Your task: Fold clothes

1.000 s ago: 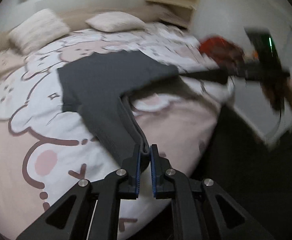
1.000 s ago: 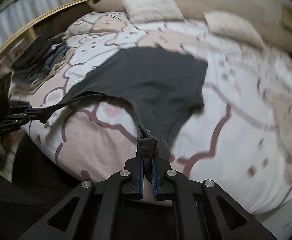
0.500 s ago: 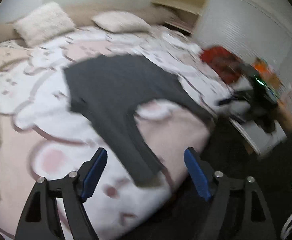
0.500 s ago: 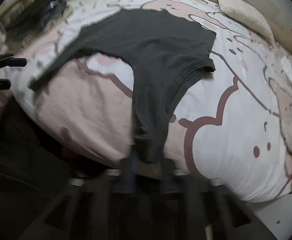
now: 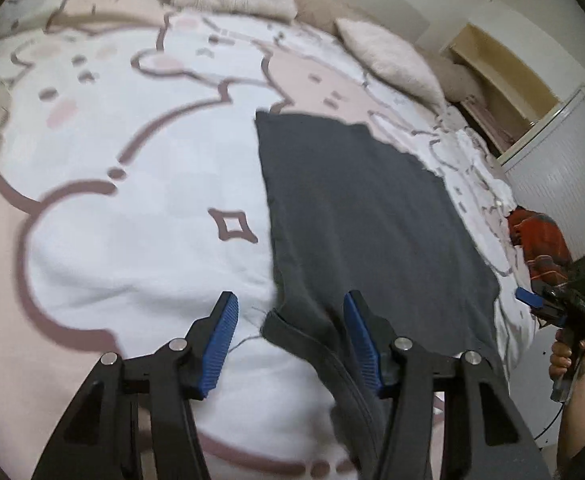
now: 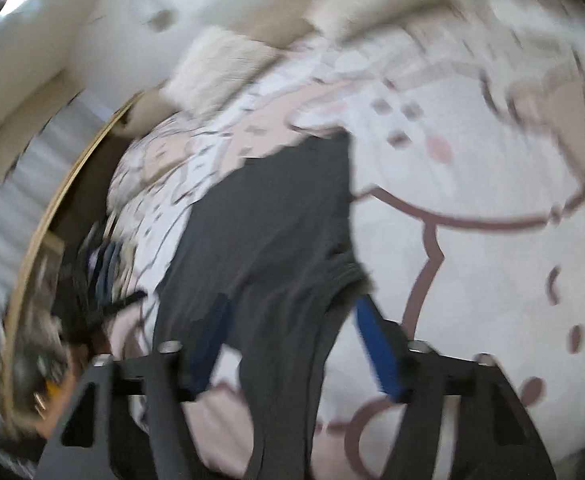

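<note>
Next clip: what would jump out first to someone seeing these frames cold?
The dark grey garment spread flat on the pink-and-white cartoon bedspread, its near end trailing over the bed's edge. The left gripper is open above that near end, blue pads wide apart. At the far right edge lies a bright red-orange item.

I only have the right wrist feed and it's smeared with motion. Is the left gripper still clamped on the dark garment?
Observer: No. The left gripper is open, its blue pads spread on either side of the dark gray garment's near edge.
Operator: Is the cloth lying flat further up the bed?
Observer: Yes, its main panel lies spread flat on the cartoon-print duvet.
Operator: Anything near the garment's far side?
Observer: An orange-red item sits on the bed edge to the right, clear of the cloth, just beyond your right gripper.
</note>
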Demonstrator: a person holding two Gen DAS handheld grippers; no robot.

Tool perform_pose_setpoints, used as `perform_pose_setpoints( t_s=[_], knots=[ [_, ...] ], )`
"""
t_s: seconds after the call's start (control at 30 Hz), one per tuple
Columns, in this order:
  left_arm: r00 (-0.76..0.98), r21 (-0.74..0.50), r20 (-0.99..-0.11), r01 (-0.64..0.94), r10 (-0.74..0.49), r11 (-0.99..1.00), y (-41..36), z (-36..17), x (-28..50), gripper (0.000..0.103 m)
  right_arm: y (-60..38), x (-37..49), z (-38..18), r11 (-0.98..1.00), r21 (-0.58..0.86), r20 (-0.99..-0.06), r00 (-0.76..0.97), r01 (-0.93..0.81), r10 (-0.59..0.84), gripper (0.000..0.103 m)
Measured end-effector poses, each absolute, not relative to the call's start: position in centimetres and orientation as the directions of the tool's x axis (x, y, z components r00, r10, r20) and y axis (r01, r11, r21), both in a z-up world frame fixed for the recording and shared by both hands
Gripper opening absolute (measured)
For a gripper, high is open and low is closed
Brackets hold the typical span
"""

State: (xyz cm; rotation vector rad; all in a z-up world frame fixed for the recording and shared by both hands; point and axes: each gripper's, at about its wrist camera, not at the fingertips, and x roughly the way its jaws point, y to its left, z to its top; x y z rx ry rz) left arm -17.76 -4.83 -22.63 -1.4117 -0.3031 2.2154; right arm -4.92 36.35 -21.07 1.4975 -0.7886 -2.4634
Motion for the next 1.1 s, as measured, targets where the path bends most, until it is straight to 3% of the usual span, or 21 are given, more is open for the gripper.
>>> perform_pose_setpoints(
  t_s=[0.13,0.17,0.2,0.23,0.27,0.53,0.6,0.67,0.7,0.73,0.9,0.97,1.03,1.1],
  knots=[
    [-0.361,-0.432,-0.782,-0.274,0.509,-0.859,-4.2,-23.2,-18.4,0.054,38.5,-7.7,-22.1,-0.776,0.588,-0.748,-0.519,-0.229,-0.414,0.055],
    [-0.366,-0.433,-0.782,-0.262,0.504,-0.862,-4.3,-23.2,-18.5,0.049,38.4,-7.7,-22.1,-0.788,0.572,-0.756,-0.518,-0.227,-0.400,0.047],
    [-0.373,-0.426,-0.785,-0.255,0.494,-0.868,-4.5,-23.1,-18.6,0.025,38.4,-7.7,-22.1,-0.800,0.557,-0.764,-0.517,-0.225,-0.386,0.040],
    [-0.380,-0.409,-0.790,-0.258,0.481,-0.875,-4.6,-23.0,-18.4,0.013,38.3,-7.7,-22.0,-0.811,0.541,-0.772,-0.516,-0.224,-0.372,0.022],
    [-0.387,-0.393,-0.794,-0.261,0.468,-0.882,-4.7,-22.8,-18.3,0.008,38.2,-7.8,-22.0,-0.822,0.524,-0.779,-0.514,-0.222,-0.358,0.013],
    [-0.418,-0.267,-0.831,-0.280,0.367,-0.922,-5.1,-22.0,-17.6,0.010,37.7,-7.9,-21.7,-0.899,0.387,-0.829,-0.506,-0.207,-0.240,0.014],
    [-0.426,-0.244,-0.837,-0.271,0.344,-0.931,-5.3,-21.7,-17.6,0.020,37.6,-9.1,-21.2,-0.909,0.372,-0.826,-0.515,-0.190,-0.230,0.025],
    [-0.457,-0.229,-0.829,-0.249,0.323,-0.941,-5.9,-20.8,-17.6,0.038,37.4,-10.4,-20.6,-0.917,0.360,-0.821,-0.525,-0.169,-0.225,0.060],
    [-0.480,-0.222,-0.819,-0.241,0.315,-0.945,-6.3,-20.1,-17.8,0.045,37.3,-11.0,-20.3,-0.922,0.354,-0.818,-0.531,-0.159,-0.222,0.065],
    [-0.503,-0.216,-0.807,-0.239,0.311,-0.947,-6.6,-19.2,-18.1,0.046,37.2,-11.7,-20.0,-0.926,0.348,-0.815,-0.536,-0.149,-0.220,0.066],
    [-0.538,-0.230,-0.766,-0.281,0.352,-0.932,-5.3,-16.2,-21.7,0.046,36.8,-15.0,-18.5,-0.944,0.316,-0.800,-0.563,-0.099,-0.209,0.065],
    [-0.516,-0.248,-0.768,-0.309,0.381,-0.918,-3.6,-16.3,-23.3,0.046,36.7,-16.4,-17.9,-0.950,0.302,-0.793,-0.574,-0.079,-0.205,0.043],
    [-0.484,-0.263,-0.776,-0.333,0.403,-0.906,-1.7,-16.8,-24.9,0.046,36.5,-17.7,-17.3,-0.956,0.288,-0.786,-0.584,-0.059,-0.201,0.032],
    [-0.430,-0.275,-0.801,-0.354,0.416,-0.894,0.3,-17.9,-26.6,0.046,36.4,-19.0,-16.7,-0.961,0.274,-0.779,-0.595,-0.040,-0.197,0.028]
  ],
)
